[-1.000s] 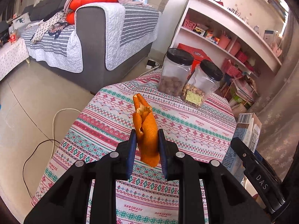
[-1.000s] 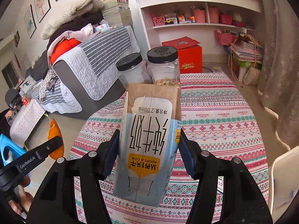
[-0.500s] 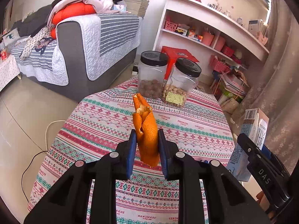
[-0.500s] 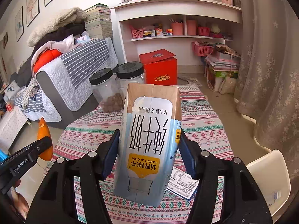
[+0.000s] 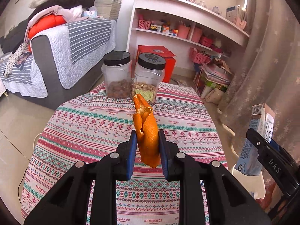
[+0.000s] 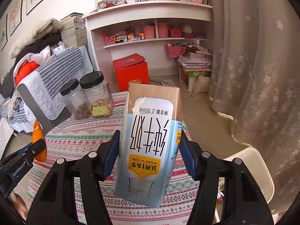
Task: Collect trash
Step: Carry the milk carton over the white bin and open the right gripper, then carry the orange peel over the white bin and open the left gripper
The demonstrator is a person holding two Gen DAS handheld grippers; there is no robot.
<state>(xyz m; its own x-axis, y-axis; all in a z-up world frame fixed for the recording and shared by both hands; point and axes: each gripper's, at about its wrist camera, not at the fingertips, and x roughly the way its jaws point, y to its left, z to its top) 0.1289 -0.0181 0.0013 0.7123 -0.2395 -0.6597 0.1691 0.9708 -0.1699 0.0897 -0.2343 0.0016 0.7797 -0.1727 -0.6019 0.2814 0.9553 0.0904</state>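
Observation:
My left gripper (image 5: pixel 146 146) is shut on a curled strip of orange peel (image 5: pixel 147 131) and holds it up above the patterned tablecloth (image 5: pixel 93 123). My right gripper (image 6: pixel 149 150) is shut on a blue and brown milk carton (image 6: pixel 150 136), held upside down above the table. The carton also shows at the right edge of the left wrist view (image 5: pixel 256 140). The peel and left gripper show at the left edge of the right wrist view (image 6: pixel 38 142). A white bin rim (image 6: pixel 256 168) sits low beside the table on the right.
Two clear jars with black lids (image 5: pixel 117 75) (image 5: pixel 150 76) stand at the table's far edge. A grey sofa (image 5: pixel 61 56) is at the left, white shelves (image 5: pixel 187 33) and a red box (image 6: pixel 131 71) behind, a curtain (image 6: pixel 253 75) at the right.
Both views have swung to the right: the jars and sofa slid left in frame and the curtain and white bin rim came into view. Both grips are unchanged.

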